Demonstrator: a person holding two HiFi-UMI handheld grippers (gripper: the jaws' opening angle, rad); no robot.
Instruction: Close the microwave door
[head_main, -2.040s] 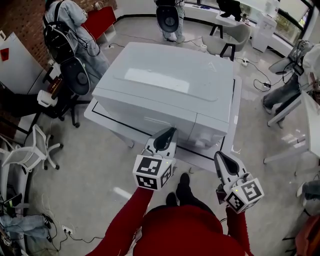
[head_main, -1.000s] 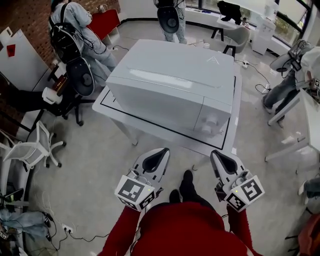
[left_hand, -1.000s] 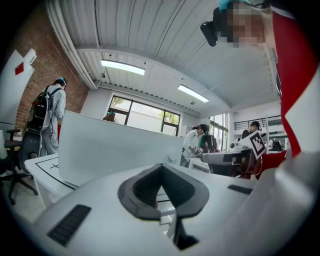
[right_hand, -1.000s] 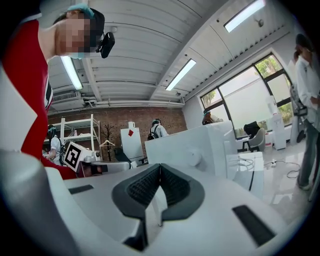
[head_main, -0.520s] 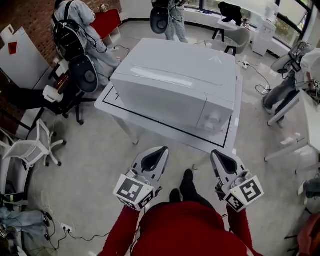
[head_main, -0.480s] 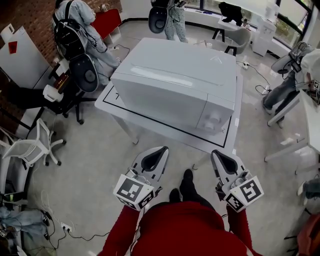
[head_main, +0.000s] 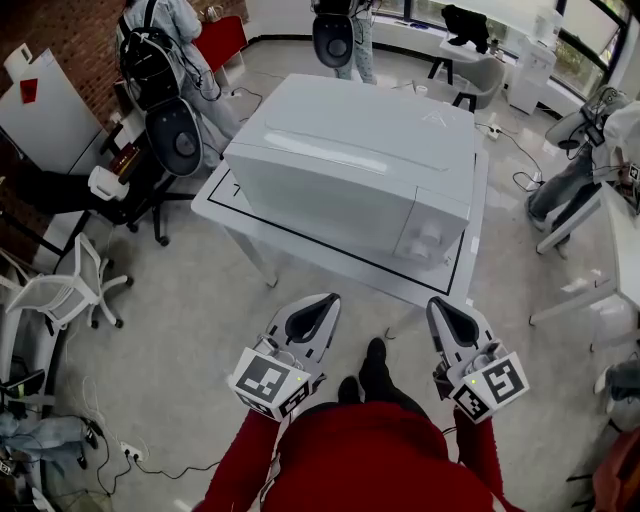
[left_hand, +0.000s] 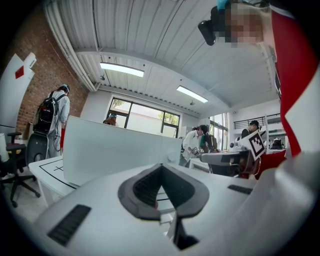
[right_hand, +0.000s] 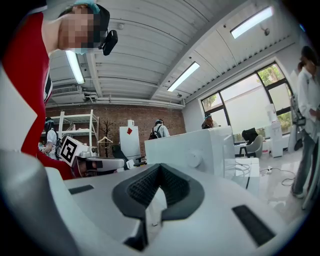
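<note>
The white microwave (head_main: 350, 165) stands on a white table (head_main: 213, 203) with its door (head_main: 320, 205) flush against the body and the knob panel (head_main: 428, 238) at the right. Both grippers hang in front of my red sleeves, well short of the table and touching nothing. The left gripper (head_main: 328, 299) is shut and empty, and so is the right gripper (head_main: 437, 303). In the left gripper view the shut left gripper (left_hand: 161, 167) points at the microwave (left_hand: 115, 150). In the right gripper view the shut right gripper (right_hand: 159, 167) faces the microwave (right_hand: 190, 147) at its knob end.
People with backpacks (head_main: 165, 75) stand at the far left near black office chairs. A white chair (head_main: 60, 295) stands at the left and cables (head_main: 140, 465) trail on the floor. Another table (head_main: 610, 260) and a seated person are at the right.
Two seconds ago the left gripper was up at the microwave's front; it has since drawn back toward my body. Over the last second both grippers have hardly moved.
</note>
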